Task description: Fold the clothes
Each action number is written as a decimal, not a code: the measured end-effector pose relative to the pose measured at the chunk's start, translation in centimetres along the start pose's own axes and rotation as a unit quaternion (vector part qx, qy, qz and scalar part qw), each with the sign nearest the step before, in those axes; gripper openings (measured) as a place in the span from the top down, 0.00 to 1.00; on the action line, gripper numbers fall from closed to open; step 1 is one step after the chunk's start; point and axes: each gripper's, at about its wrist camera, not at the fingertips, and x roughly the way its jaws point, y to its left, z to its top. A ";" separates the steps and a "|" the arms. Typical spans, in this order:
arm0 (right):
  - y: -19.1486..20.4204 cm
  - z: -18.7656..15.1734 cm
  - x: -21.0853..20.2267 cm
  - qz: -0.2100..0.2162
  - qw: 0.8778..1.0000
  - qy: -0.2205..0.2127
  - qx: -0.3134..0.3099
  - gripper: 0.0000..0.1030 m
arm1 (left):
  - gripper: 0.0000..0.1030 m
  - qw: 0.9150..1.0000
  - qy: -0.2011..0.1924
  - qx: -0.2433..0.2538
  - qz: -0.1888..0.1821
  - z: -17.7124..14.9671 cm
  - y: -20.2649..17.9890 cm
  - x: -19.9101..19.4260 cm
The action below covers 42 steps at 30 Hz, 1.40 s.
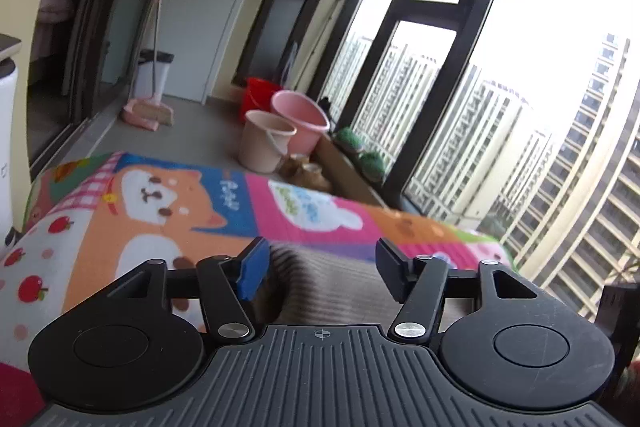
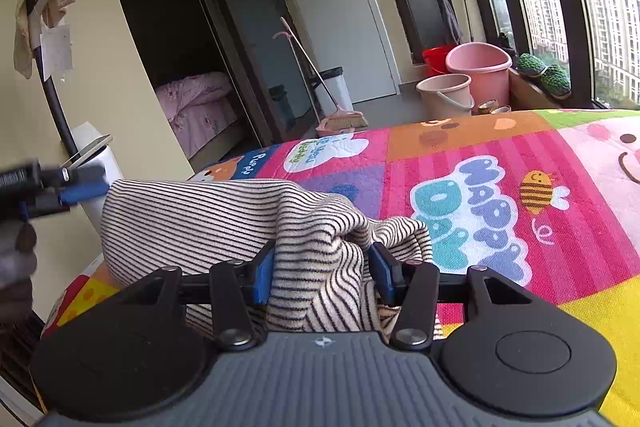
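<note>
A cream garment with thin dark stripes (image 2: 224, 223) lies bunched on the colourful cartoon mat (image 2: 520, 211). My right gripper (image 2: 322, 271) has its jaws apart with a fold of the striped cloth between the blue pads; I cannot tell whether they pinch it. My left gripper (image 1: 320, 267) is open, just above the blurred striped garment (image 1: 332, 287) at the mat's (image 1: 140, 211) near side. It also shows in the right wrist view (image 2: 60, 187) at the far left, beside the garment's left edge.
Pink and beige buckets (image 2: 464, 75) and a red one stand on the floor beyond the mat. A broom (image 2: 340, 119) and a white bin (image 2: 332, 87) stand by the door. A window wall (image 1: 460, 75) runs along the right. A white appliance (image 2: 100, 163) stands at the left.
</note>
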 end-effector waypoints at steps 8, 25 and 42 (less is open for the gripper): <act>0.8 -0.6 -1.5 -0.014 1.000 -0.002 -0.013 0.52 | 0.53 0.995 0.069 0.066 0.013 -2.2 -3.1 5.3; 7.5 1.2 -0.1 0.058 0.997 -0.009 -0.051 0.44 | 0.53 0.992 0.112 0.059 -0.004 -7.2 -2.3 -0.3; 8.7 -4.1 -1.7 0.033 0.994 0.018 -0.104 0.44 | 0.45 0.990 0.102 0.041 0.087 -6.4 0.0 1.0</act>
